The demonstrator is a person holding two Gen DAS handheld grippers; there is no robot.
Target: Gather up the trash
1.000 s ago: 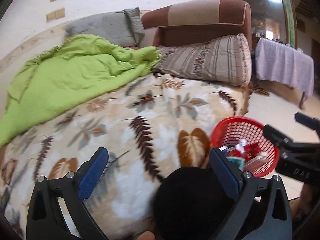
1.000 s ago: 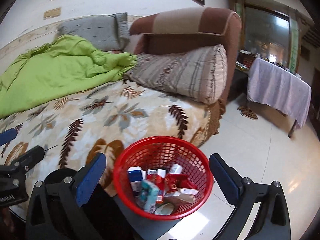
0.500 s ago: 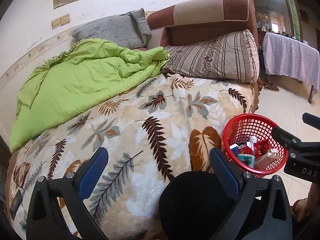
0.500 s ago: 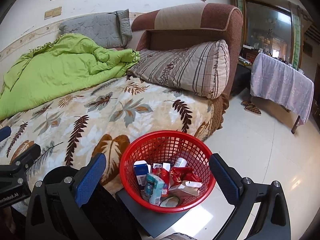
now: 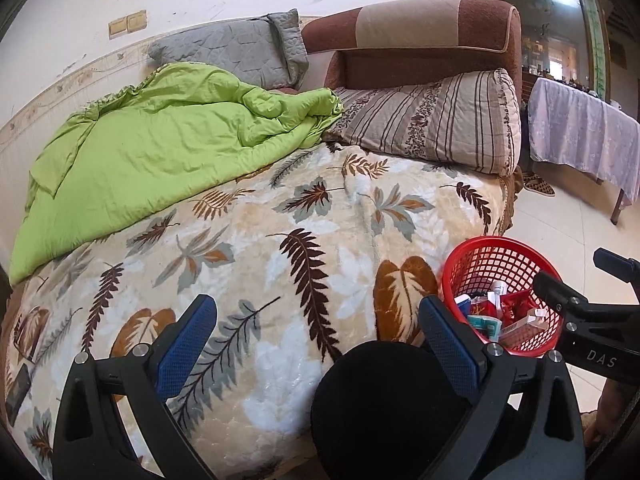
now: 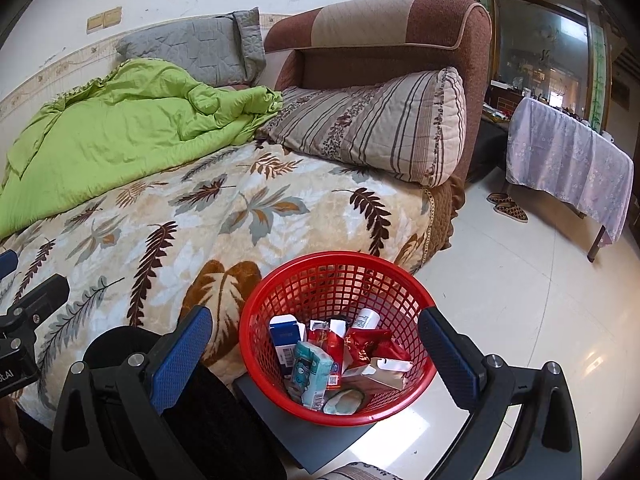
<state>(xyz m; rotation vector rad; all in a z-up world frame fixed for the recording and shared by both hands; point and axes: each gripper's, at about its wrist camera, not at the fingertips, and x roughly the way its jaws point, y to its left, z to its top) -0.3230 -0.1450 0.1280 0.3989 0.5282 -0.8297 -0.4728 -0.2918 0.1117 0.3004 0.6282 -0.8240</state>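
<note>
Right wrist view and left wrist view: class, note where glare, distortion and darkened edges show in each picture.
Right wrist view: bright window glare on the glossy floor beside the red basket; the sofa arm bows from fisheye distortion. Left wrist view: black vignette fills the corners, the wall border curves, and the leaf blanket bulges; both views are sharp, without motion blur.

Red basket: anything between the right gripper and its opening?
Nothing visible does. The right gripper is open and empty, with the red basket directly ahead, its top uncovered, wrappers and boxes inside.
</note>
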